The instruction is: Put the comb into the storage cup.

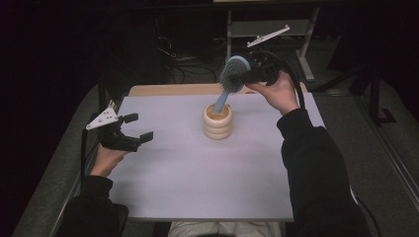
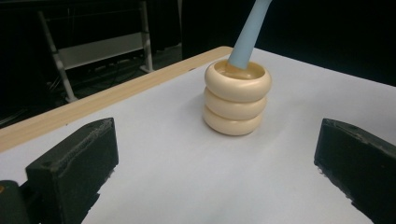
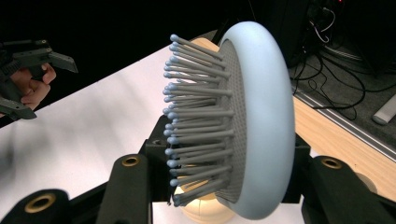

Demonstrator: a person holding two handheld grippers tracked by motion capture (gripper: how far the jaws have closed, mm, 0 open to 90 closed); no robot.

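Note:
A light blue hairbrush (image 1: 233,74) with grey bristles leans over the table, its handle (image 2: 247,39) standing in a cream holder (image 1: 218,122) made of three stacked rings. My right gripper (image 1: 248,75) is shut on the brush head (image 3: 261,116), one jaw on each side, and the bristles face the left gripper. The holder (image 2: 237,100) stands upright near the table's far edge. My left gripper (image 1: 137,127) is open at the table's left side with nothing between its jaws. It points toward the holder and is well apart from it.
The white tabletop (image 1: 197,173) has a wooden strip (image 2: 93,100) along its far edge. Behind the table stand metal frame legs (image 1: 309,44), with cables (image 3: 327,70) on the dark floor. The person's sleeves come in at the near left and right.

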